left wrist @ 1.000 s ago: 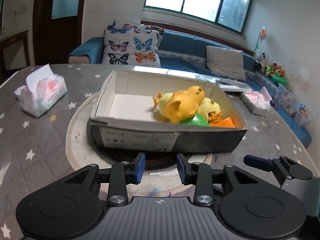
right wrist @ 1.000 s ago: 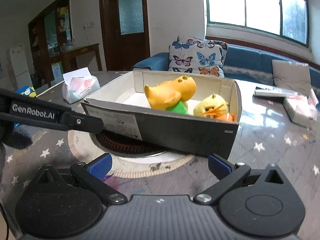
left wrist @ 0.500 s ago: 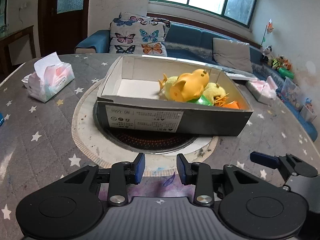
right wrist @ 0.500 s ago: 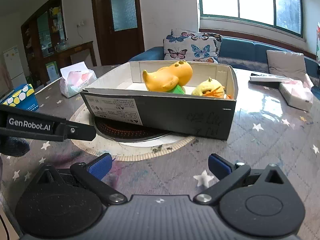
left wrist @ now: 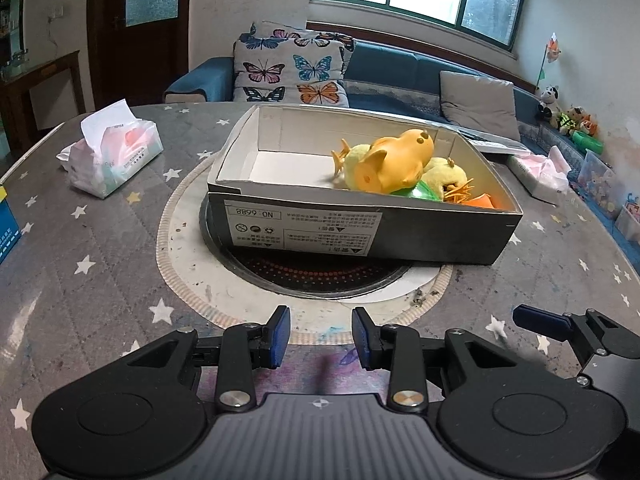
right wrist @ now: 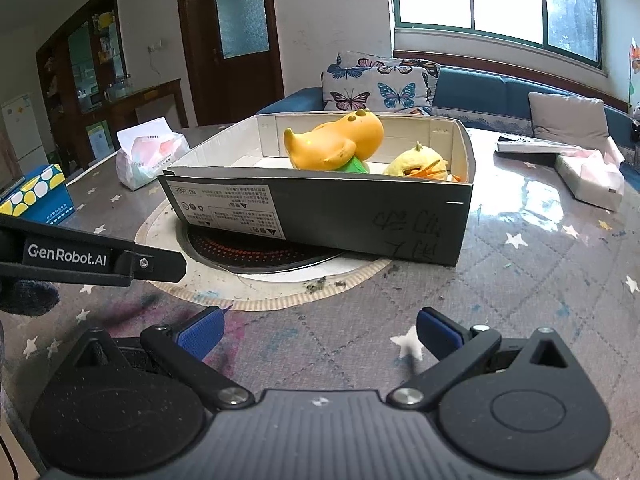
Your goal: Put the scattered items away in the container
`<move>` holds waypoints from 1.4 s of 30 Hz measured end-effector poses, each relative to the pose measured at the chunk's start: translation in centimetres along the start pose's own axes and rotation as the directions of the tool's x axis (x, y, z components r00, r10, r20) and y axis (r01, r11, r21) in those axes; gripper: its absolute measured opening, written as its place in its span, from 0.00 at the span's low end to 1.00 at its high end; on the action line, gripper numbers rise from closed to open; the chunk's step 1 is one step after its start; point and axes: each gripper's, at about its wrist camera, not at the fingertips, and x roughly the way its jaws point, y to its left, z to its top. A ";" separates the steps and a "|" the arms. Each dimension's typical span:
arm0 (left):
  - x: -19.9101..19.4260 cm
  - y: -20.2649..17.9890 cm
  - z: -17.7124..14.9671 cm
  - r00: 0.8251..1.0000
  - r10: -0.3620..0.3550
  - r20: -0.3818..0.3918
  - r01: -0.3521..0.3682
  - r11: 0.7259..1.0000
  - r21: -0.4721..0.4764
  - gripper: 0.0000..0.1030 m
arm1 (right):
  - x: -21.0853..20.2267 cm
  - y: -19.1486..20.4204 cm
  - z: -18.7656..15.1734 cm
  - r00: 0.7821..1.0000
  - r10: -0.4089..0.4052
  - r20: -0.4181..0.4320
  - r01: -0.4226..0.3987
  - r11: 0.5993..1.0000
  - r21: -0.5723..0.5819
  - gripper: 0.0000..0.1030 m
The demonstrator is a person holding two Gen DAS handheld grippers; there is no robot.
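A grey cardboard box [left wrist: 372, 236] [right wrist: 360, 216] stands on the round burner in the middle of the table. Inside lie an orange duck toy [left wrist: 394, 160] [right wrist: 336, 142], yellow plush chicks [left wrist: 446, 174] [right wrist: 416, 162], a green piece [left wrist: 420, 192] and an orange piece [left wrist: 478, 202]. My left gripper [left wrist: 320, 336] is partly open and empty, low over the table in front of the box. My right gripper [right wrist: 318, 330] is wide open and empty, in front of the box's right corner. The left gripper's body shows in the right wrist view [right wrist: 92, 258].
A tissue pack [left wrist: 112, 156] [right wrist: 150, 152] lies at the left. A blue and yellow box [right wrist: 36, 194] sits at the far left edge. Another tissue pack [left wrist: 540, 170] [right wrist: 592, 176] and a remote [right wrist: 528, 146] lie at the right. A sofa with cushions stands behind the table.
Both grippers have pulled back from the box toward the table's near edge. The box and toys look smaller and farther. Jaw openings have not changed.
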 end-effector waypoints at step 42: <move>2.8 -0.4 1.9 0.997 0.054 -0.049 -0.053 0.998 0.025 0.35 | 2.6 -0.8 1.8 0.998 -0.037 -0.050 0.038 0.999 0.019 1.00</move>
